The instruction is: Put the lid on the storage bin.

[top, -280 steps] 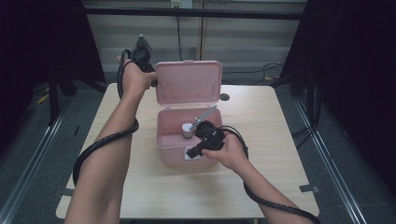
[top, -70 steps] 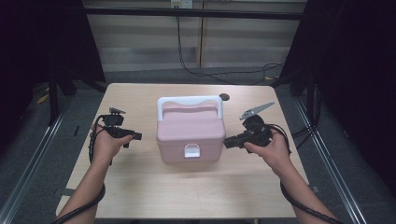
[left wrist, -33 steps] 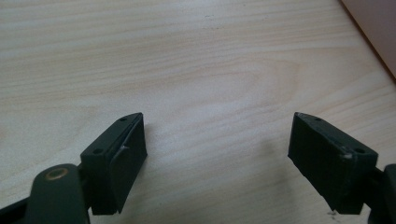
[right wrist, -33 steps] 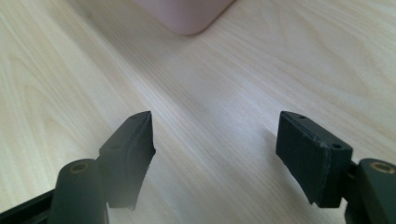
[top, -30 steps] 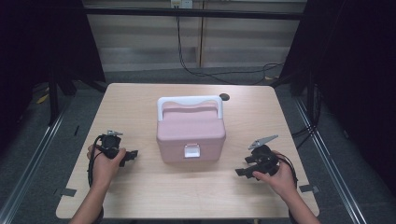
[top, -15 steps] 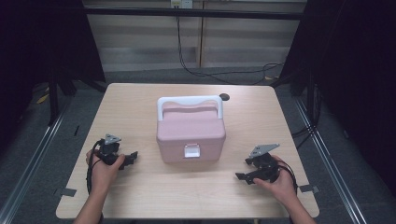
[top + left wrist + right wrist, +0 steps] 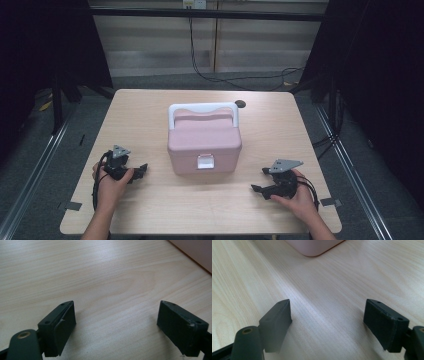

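No writing, label, brand or number can be read anywhere here: the pink box (image 7: 204, 141) is plain on lid and front, and the worktop (image 7: 280, 125) carries no marks

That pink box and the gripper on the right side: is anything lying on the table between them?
No. In the high view, bare wooden table separates the pink box from the right gripper.

One pale wooden table (image 7: 150, 115) standing in high view. One closed pink plastic box with white carry handle (image 7: 204, 140) sitting on it. One small dark round spot (image 7: 240, 104) lying behind box, possibly hole or cap. Two black two-jaw grippers showing: left gripper (image 7: 141, 170), right gripper (image 7: 257, 188). Two hands holding them.
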Demonstrator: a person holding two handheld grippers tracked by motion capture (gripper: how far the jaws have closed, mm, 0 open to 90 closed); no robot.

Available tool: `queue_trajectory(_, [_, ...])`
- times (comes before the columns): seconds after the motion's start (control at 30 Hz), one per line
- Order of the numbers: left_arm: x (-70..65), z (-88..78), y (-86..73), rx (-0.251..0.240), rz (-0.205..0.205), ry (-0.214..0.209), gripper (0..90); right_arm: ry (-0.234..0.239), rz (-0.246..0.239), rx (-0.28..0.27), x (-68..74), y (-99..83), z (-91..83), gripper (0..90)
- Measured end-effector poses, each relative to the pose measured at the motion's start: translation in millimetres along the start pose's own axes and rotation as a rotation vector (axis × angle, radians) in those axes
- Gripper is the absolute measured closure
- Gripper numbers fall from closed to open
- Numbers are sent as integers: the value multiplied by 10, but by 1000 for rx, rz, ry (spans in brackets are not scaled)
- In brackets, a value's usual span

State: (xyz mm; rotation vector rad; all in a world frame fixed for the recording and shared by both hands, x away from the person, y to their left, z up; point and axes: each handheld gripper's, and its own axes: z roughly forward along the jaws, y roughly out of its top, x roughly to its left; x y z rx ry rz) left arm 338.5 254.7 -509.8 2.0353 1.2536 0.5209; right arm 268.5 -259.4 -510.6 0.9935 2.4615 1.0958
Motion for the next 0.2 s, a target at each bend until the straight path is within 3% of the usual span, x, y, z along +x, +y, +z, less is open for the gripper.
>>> queue_trajectory(0.2, [-4, -1, -1, 0, -3, 6, 144, -2, 2, 1, -8, 7, 6, 211])
